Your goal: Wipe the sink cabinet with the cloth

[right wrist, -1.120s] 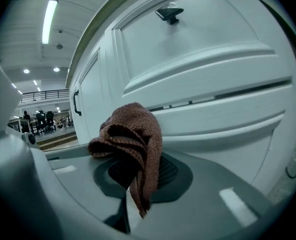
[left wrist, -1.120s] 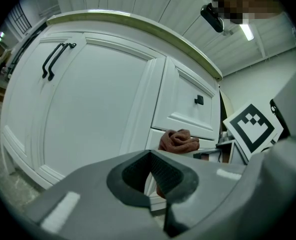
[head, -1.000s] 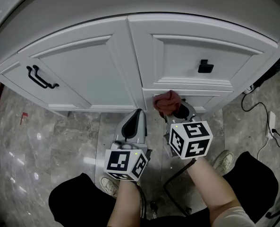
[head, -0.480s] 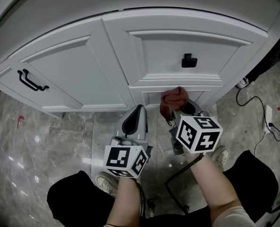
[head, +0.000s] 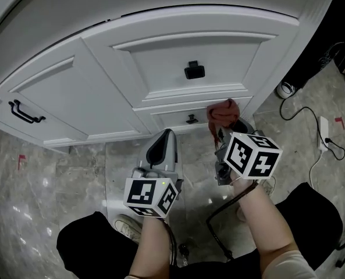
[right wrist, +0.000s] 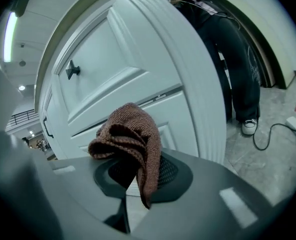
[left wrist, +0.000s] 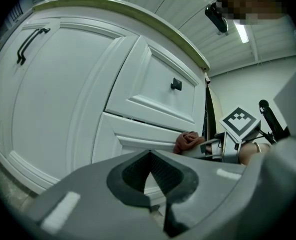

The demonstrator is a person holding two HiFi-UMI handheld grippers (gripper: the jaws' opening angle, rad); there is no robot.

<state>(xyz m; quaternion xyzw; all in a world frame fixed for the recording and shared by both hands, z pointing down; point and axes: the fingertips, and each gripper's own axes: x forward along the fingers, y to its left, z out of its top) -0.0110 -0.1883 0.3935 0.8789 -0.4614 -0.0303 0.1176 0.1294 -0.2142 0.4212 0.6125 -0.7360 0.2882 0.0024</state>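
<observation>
The white sink cabinet (head: 102, 68) fills the top of the head view. A reddish-brown cloth (head: 221, 113) lies against the right end of the cabinet's lower drawer (head: 172, 119), right of its small black pull (head: 191, 120). My right gripper (head: 224, 131) is shut on the cloth (right wrist: 130, 136), which hangs bunched over the closed jaws of the right gripper (right wrist: 133, 176). My left gripper (head: 166, 138) points at the cabinet base, shut and holding nothing. In the left gripper view the left gripper (left wrist: 150, 158) is closed, with the cloth (left wrist: 187, 141) beyond it to the right.
The upper drawer has a black knob (head: 194, 70), and the left door a black bar handle (head: 21, 112). Cables (head: 303, 124) and a white plug block (head: 324, 133) lie on the marble floor at the right. A person's dark-trousered legs (right wrist: 235, 59) stand past the cabinet corner.
My right gripper has carried the cloth to the right along the lower drawer front, toward the cabinet's right corner. The left gripper has kept its place.
</observation>
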